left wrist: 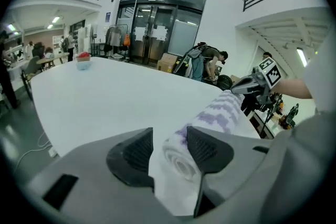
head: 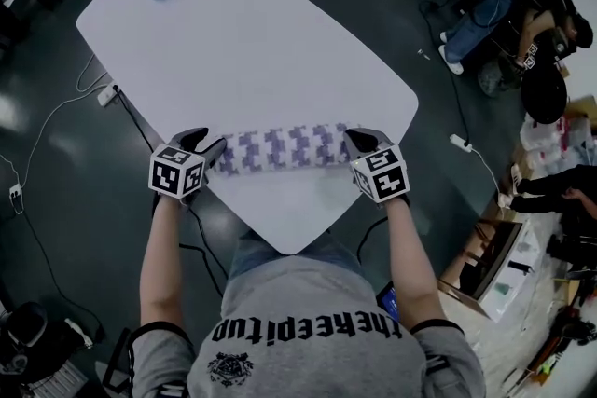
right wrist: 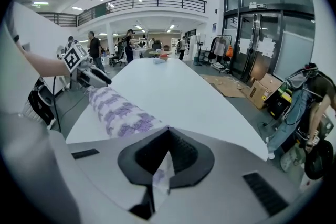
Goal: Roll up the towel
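The towel [head: 280, 147] looks soft, light and apt to unroll, so hold both ends. The left tool [head: 210, 147] clasps the roll's left end, and the right tool [head: 358, 142] is pinched shut on cloth at its right end.

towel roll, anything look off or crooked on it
Mostly tidy: the towel lies rolled near the front edge of the table. At its left end, between the jaws of the left tool, a loose white flap hangs out below the spiral. The right tool pinches only a thin corner of cloth.

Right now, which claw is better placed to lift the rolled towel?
Left, I think: the left claw spans the whole rolled end of the towel, while the right claw is shut on only a thin edge.
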A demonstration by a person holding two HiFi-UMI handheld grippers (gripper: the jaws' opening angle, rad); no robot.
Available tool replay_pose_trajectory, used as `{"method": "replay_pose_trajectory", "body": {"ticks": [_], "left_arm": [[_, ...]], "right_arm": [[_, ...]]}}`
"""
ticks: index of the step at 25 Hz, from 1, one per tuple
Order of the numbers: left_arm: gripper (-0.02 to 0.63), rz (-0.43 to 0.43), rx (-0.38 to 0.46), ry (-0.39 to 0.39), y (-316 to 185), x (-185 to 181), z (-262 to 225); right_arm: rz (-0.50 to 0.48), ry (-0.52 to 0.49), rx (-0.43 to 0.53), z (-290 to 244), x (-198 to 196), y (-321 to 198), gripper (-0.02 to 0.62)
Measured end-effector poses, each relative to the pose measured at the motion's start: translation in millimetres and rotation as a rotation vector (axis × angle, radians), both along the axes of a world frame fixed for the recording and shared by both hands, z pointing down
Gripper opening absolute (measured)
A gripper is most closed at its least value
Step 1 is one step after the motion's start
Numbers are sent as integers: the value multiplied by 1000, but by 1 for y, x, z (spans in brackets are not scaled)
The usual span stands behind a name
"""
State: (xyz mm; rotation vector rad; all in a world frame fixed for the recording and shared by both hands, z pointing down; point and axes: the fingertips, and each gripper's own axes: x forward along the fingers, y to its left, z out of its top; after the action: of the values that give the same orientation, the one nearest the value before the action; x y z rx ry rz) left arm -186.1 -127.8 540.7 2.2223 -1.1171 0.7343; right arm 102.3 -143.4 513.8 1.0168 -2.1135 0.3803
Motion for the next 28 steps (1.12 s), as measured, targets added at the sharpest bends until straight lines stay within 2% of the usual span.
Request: {"method": "replay_pose_trajectory", "body": {"ticks": [2,6,10,15,19,28], "left_arm": [[207,-40,69,-11,-6,-3,-14],[195,-125,263,-27,-14,-1,-63],[19,-209,399,-16,-2,14,-110],[5,-243,497,-2,18,50,-152],[5,-267,554,46,35,71,-186],[5,-377,704,101,72,95,-257]], "right_arm": [[7,-51,18,-12,-5,0,3],[25,-151,86,-46,-10,-3,2],[2,-208,169,-77,-12,8,2],[-31,-253,242,-105,-8,17,2],[-57,-287,302,-130,-7,27,2],[-104,-330,441,-189,2,54,3]]}}
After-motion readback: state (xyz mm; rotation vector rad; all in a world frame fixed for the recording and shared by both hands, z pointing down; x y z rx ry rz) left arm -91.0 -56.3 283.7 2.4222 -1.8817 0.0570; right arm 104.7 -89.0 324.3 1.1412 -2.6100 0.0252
